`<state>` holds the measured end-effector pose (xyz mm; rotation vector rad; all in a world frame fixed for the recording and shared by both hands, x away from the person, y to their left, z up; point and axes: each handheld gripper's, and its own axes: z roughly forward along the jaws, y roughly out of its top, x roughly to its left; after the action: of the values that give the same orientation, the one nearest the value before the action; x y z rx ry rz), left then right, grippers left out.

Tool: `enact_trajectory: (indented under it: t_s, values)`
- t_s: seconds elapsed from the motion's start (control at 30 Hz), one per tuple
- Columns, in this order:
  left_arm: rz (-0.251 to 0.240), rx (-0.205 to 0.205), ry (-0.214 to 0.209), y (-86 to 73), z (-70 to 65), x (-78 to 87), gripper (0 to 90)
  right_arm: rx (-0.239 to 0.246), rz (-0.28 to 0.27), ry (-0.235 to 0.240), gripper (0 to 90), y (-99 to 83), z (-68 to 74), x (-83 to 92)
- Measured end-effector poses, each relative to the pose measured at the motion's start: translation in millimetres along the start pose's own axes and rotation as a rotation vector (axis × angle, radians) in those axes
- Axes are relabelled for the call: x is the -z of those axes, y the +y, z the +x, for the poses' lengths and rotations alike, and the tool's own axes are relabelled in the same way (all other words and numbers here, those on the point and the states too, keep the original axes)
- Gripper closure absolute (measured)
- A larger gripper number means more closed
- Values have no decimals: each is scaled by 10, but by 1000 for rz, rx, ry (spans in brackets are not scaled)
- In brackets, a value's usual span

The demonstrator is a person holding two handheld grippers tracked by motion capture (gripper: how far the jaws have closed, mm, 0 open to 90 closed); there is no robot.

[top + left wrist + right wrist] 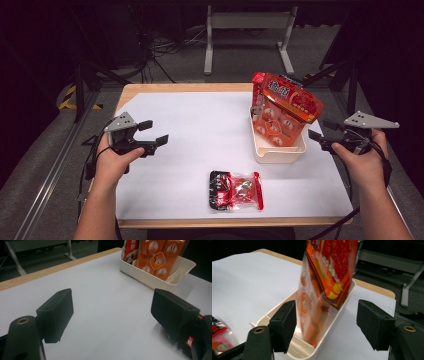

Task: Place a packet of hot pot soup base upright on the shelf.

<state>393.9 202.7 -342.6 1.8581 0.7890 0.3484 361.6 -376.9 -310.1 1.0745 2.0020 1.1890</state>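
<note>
Since the big orange snack bag [282, 112] already stands upright in the cream tub [276, 153], leaning a little toward the far side, you look to be partway through packing: one bag is in, and the small red packet [236, 190] lies flat on the white sheet near the front edge, waiting its turn. I'd judge that packet to be what is left for you to load.

Your right gripper [322, 136] sits just beside the tub's right side, its jaws spread wide with nothing pressed between the pads; in the right gripper view the bag and tub stand ahead of the open gap, untouched. Your left gripper [152, 134] hovers over the sheet at the left, jaws also wide apart and empty, well away from the tub.

The bag is glossy crinkled film, printed orange and red, tall and soft-sided, so it will likely sag if nudged. The tub is smooth, rigid plastic, long and narrow with rounded corners. The packet is a shiny flat pouch, part black, part clear and red. Underneath, a matte white sheet covers the wooden table [186, 87] with its pale edge.
</note>
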Motion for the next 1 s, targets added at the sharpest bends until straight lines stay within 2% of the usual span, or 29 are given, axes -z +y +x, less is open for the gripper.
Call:
enact_trajectory:
  t_s: [0.07,0.23,0.37,0.53,0.63,0.8,1.0]
  values:
    - [8,-12,-1,-5,-15,-2,193,6,-6,16,333,6,52,36]
    - [26,20,5,-31,-52,1,194,14,-29,67,334,22,186,86]
    - [33,19,0,-39,-70,-20,195,20,-39,104,334,33,292,62]
    - [48,-7,-29,-33,-146,-60,197,50,-43,135,333,44,417,2]
    - [61,-20,-52,-32,-205,-96,203,52,-57,154,332,39,478,-28]
    - [72,-42,-70,-20,-277,-143,204,71,-66,183,332,36,554,-62]
    - [91,-63,-113,-22,-423,-264,222,102,-60,257,350,45,727,-140]
